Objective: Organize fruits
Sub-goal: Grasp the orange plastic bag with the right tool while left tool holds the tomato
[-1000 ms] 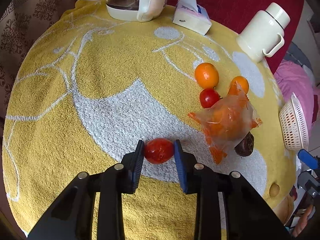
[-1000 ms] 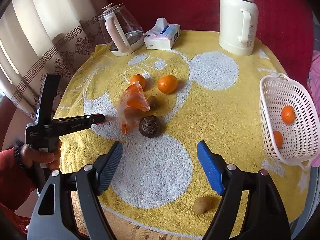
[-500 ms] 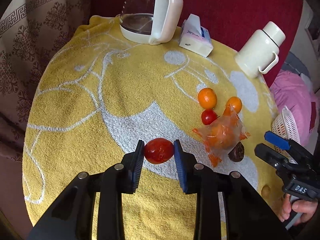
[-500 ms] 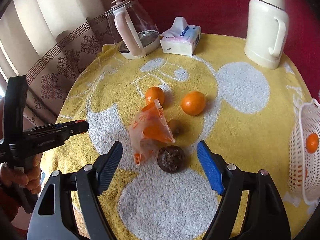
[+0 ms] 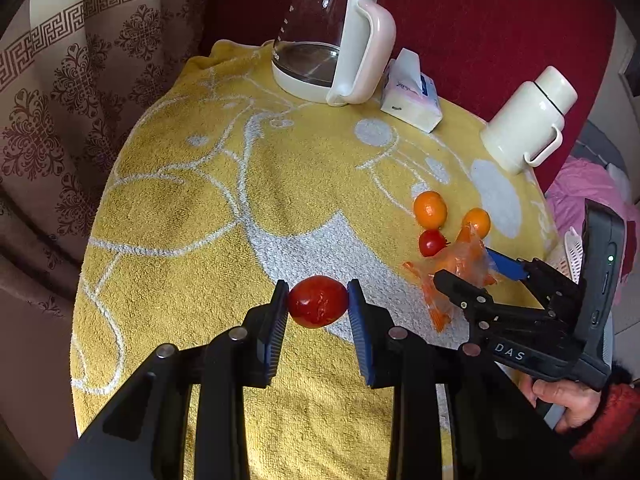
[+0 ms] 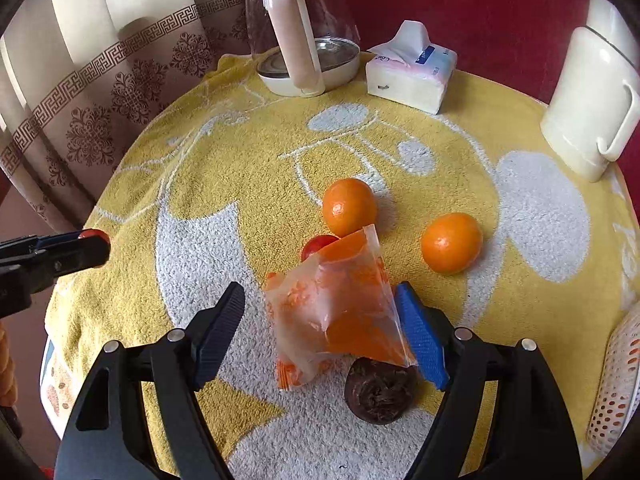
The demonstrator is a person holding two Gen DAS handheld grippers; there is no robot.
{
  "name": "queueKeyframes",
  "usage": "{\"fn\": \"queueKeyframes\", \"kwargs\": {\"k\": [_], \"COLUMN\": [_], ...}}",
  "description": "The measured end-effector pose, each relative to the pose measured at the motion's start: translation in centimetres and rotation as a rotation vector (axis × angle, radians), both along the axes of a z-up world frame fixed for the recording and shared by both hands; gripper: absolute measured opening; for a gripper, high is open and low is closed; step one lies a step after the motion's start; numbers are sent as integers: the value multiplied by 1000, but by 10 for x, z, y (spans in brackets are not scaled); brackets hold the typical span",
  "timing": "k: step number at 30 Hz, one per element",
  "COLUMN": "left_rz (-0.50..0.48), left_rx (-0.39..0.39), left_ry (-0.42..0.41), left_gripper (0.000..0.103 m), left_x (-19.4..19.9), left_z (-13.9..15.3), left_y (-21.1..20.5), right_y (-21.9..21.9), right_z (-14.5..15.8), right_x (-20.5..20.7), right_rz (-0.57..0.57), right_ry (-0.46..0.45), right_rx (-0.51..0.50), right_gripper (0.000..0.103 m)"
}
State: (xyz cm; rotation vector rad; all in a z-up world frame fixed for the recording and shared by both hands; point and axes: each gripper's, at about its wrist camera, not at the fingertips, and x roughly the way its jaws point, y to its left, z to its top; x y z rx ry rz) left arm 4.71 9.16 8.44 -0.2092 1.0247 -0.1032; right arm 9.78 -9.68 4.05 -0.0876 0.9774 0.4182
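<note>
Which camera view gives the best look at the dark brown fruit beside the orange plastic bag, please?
The right wrist view shows the dark brown fruit best: it lies close and nearly whole just below the orange plastic bag, its wrinkled top clear. In the left wrist view the right gripper covers that spot, so it cannot be made out.

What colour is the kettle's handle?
Pale pink; the kettle handle shows best in the left wrist view.

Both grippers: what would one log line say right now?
left gripper: shut on red tomato | right gripper: open around orange bag
</note>
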Motion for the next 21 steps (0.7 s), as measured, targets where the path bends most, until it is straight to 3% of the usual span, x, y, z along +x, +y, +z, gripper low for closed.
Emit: {"fn": "queueKeyframes", "kwargs": {"k": [4, 8, 21], "left_rz": [9, 15, 24], "left_rx": [0, 1, 12], "left_ry": [2, -3, -27], "left_gripper": [30, 30, 30], "left_x": [-3, -6, -17], "left_z": [0, 3, 17], "left_y": [1, 1, -10], "right_y": [10, 8, -36], "right_z": [-4, -4, 17], "right_x": [-3, -4, -18], "right_rz": [34, 35, -38], "right_ry": [-40, -58, 20], "right_rx": [-84, -111, 82], "right_gripper": [77, 64, 58]}}
